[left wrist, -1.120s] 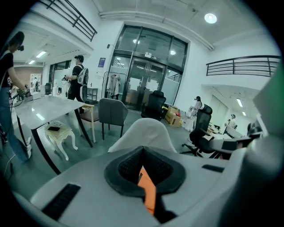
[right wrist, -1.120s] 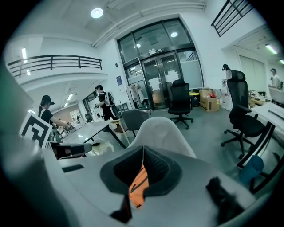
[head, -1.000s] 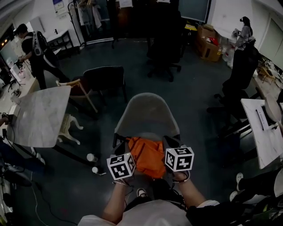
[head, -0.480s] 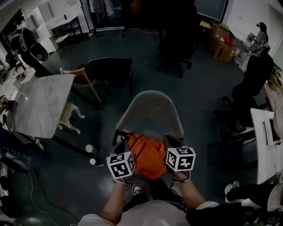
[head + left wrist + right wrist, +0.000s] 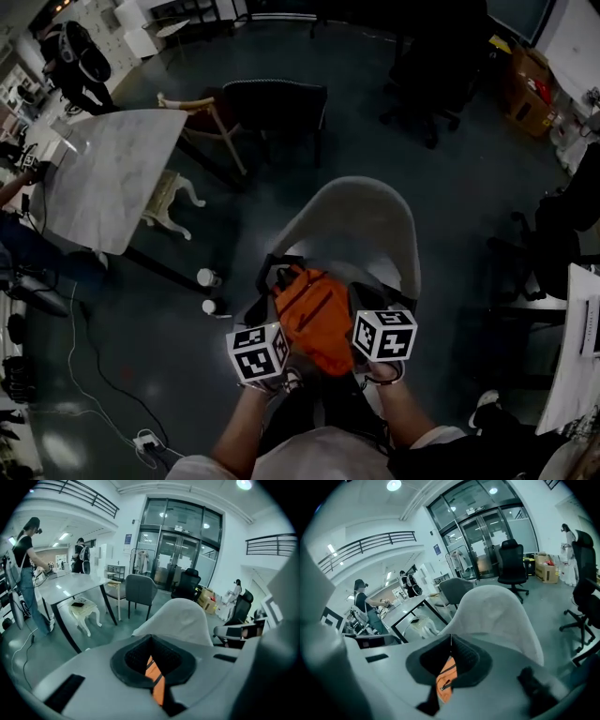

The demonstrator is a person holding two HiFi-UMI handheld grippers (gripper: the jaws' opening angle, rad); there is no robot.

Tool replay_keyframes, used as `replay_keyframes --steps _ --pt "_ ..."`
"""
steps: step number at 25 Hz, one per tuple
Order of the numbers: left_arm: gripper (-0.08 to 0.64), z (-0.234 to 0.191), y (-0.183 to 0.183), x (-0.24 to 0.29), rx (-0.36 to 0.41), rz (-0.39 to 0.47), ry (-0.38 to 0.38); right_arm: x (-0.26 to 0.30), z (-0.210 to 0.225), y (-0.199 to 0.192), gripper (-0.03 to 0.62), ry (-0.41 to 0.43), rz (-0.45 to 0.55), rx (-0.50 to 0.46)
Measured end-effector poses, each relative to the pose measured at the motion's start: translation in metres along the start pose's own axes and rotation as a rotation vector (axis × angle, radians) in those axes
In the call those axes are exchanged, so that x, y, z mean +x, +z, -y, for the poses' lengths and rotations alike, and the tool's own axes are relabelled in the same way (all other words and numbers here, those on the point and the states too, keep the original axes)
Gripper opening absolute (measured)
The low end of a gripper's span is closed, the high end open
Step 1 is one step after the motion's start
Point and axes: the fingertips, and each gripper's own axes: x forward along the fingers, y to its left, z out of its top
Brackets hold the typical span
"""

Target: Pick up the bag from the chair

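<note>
Left gripper [image 5: 151, 670], right gripper [image 5: 448, 667] — both clamped

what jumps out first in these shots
The bright orange bag sits dead centre in the head view. The left gripper and right gripper are both shut on its fabric, by the pale shell chair. A marble table sits upper left.
</note>
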Motion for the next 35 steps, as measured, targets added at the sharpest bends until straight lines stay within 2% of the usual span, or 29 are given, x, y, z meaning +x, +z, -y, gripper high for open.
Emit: replay_keyframes --steps 6,13,19,31,35 --pt "0.008 -0.033 -0.045 0.016 -0.078 -0.057 0.058 0.043 -0.011 -0.026 0.034 0.034 -0.073 -0.038" --pt "0.008 -0.053 -0.113 0.037 -0.187 -0.128 0.08 0.072 -0.002 -0.058 0.034 0.017 -0.127 -0.091" --pt "0.008 -0.053 -0.147 0.051 -0.223 -0.155 0.081 0.085 0.008 -0.076 0.034 0.003 -0.139 -0.121" --pt "0.008 -0.06 -0.219 0.081 -0.276 -0.227 0.1 0.118 0.032 -0.162 0.034 0.0 -0.232 -0.066" --pt "0.008 -0.058 -0.242 0.09 -0.288 -0.259 0.094 0.124 0.04 -0.177 0.034 -0.013 -0.253 -0.068"
